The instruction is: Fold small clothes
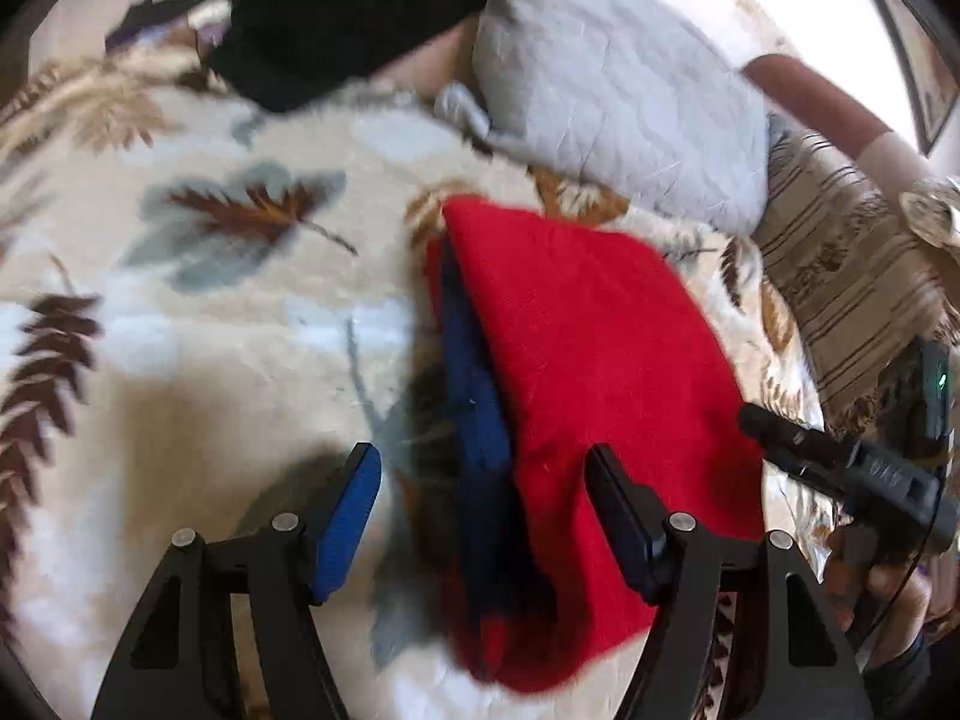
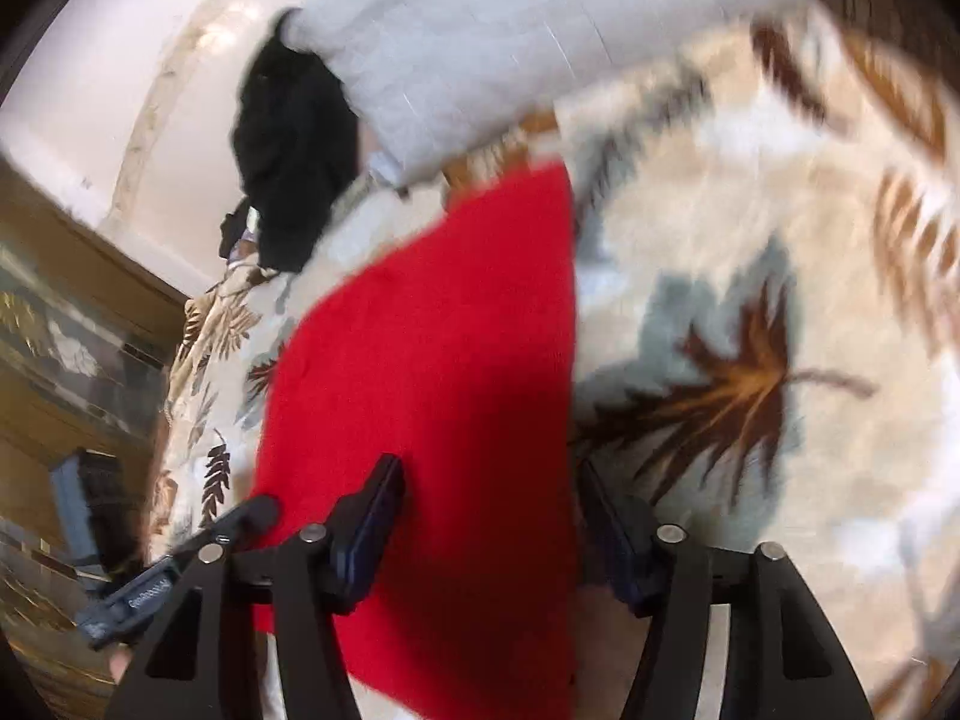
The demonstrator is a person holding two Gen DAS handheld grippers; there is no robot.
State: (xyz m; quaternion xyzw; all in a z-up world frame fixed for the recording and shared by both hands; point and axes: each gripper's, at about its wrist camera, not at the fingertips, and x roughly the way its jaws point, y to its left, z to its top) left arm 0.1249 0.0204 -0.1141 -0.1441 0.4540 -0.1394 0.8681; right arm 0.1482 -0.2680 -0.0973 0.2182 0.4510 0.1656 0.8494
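A: The left gripper (image 1: 483, 516) sits at the bottom of its frame with its fingers spread wide, holding nothing. The red garment (image 1: 600, 396) fills the lower centre between them, lying on the leaf-patterned blanket (image 1: 180, 312).

B: And the right gripper (image 2: 489, 531)?

A: Also spread apart and empty. In its view the red cloth runs from the bottom centre up to the middle of the frame, its long edge lined up near the right finger.

B: What is that blue strip (image 1: 474, 372)?

A: It shows along the garment's left edge in the left view, tucked under the red layer. Whether it is a lining or a second piece, I cannot tell.

B: Which step, then?

A: I judge it is between folds: the cloth looks already doubled over, and both tools hover above it. Next calls for closing on one end and carrying it across the other.

B: Anything else around?

A: A grey pillow (image 1: 612, 96) and a black garment (image 1: 336, 18) at the top of the left view.
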